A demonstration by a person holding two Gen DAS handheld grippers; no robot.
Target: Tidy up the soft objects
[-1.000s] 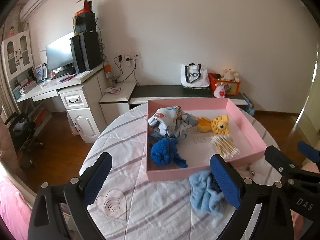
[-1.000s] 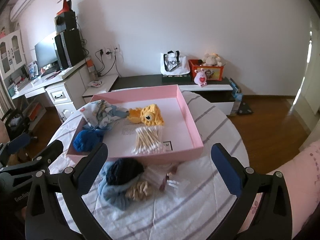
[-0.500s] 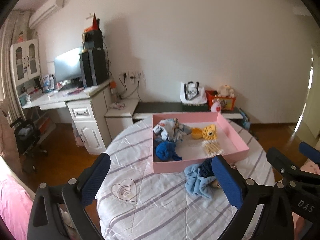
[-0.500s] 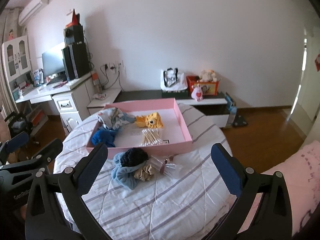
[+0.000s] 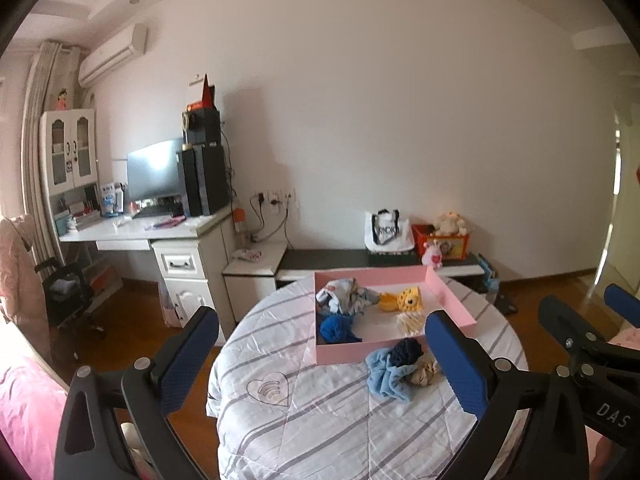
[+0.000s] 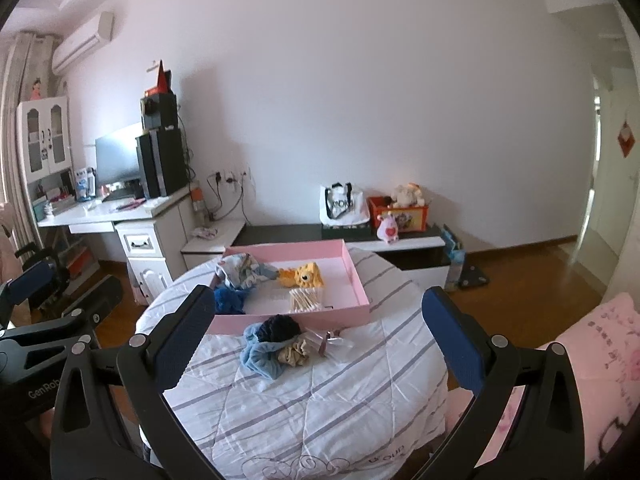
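A pink tray [image 5: 454,300] [image 6: 356,276] sits on a round table with a striped white cloth [image 5: 320,420] [image 6: 320,392]. In it lie a patterned cloth [image 5: 344,300] [image 6: 240,270], a blue knitted piece [image 5: 338,328] [image 6: 228,300], a yellow plush toy [image 5: 406,300] [image 6: 306,274] and cotton swabs [image 5: 412,322] [image 6: 306,300]. In front of the tray lies a pile: light blue cloth [image 5: 386,374] [image 6: 260,358], dark blue scrunchie [image 5: 406,350] [image 6: 278,328], tan scrunchie [image 5: 424,372] [image 6: 294,354]. My left gripper [image 5: 320,364] and right gripper [image 6: 316,340] are open, empty, held back above the table.
A clear plastic wrapper [image 6: 332,342] lies beside the pile. A white desk with monitor [image 5: 156,176] stands at left. A low bench holds a tote bag [image 5: 386,232] and an orange toy box [image 5: 440,240]. Pink bedding [image 6: 592,360] is at right.
Both grippers have pulled back and up from the table, so the tray and the pile look smaller and farther. Both stay open. The objects have not moved.
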